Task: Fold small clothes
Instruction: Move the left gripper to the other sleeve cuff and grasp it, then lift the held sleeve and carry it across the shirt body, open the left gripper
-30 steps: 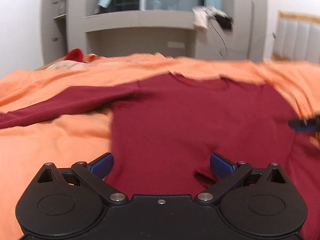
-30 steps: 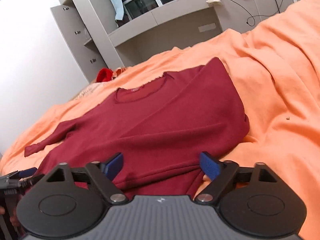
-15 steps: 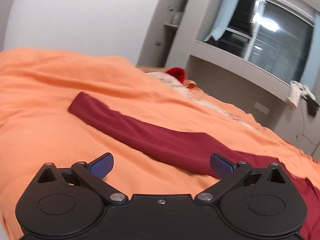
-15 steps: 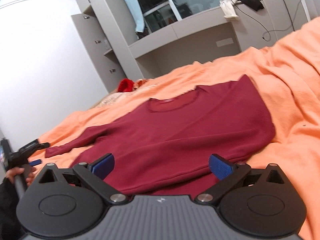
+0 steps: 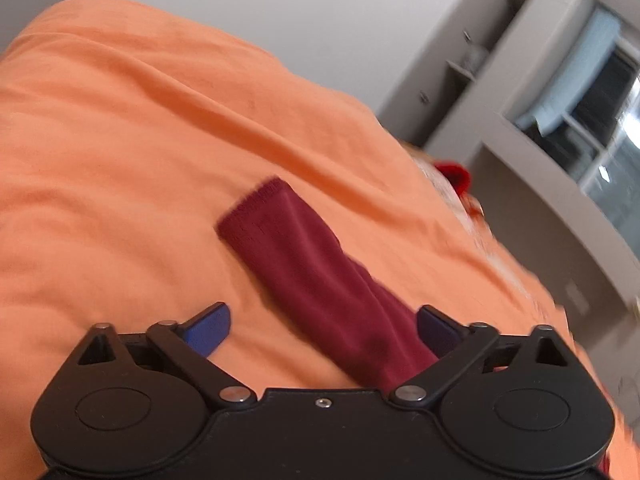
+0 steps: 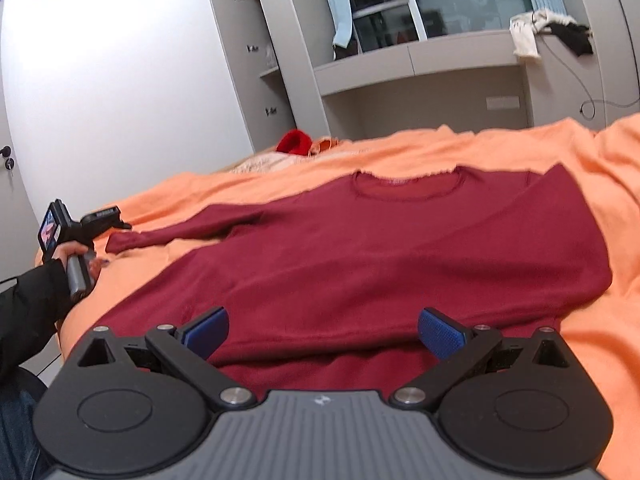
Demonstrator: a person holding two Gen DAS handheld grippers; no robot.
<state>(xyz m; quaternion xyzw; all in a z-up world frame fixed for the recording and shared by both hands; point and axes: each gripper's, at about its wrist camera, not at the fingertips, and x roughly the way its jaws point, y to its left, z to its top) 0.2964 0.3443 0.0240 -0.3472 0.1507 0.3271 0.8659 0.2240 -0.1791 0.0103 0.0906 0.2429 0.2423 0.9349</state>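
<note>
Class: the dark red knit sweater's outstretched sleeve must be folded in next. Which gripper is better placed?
Probably the left gripper: the dark red sleeve lies between its open jaws. The right gripper hovers by the hem.

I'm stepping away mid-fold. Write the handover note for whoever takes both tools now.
Left tool: jaws wide but just been closing, astride the sweater's outstretched sleeve; pads not pressing it.
Right tool: open, empty, over the hem of the maroon sweater.
Sweater lies face up on the orange blanket; the other sleeve appears tucked in.
Left: grip sleeve, fold it across, then fold the body.
</note>
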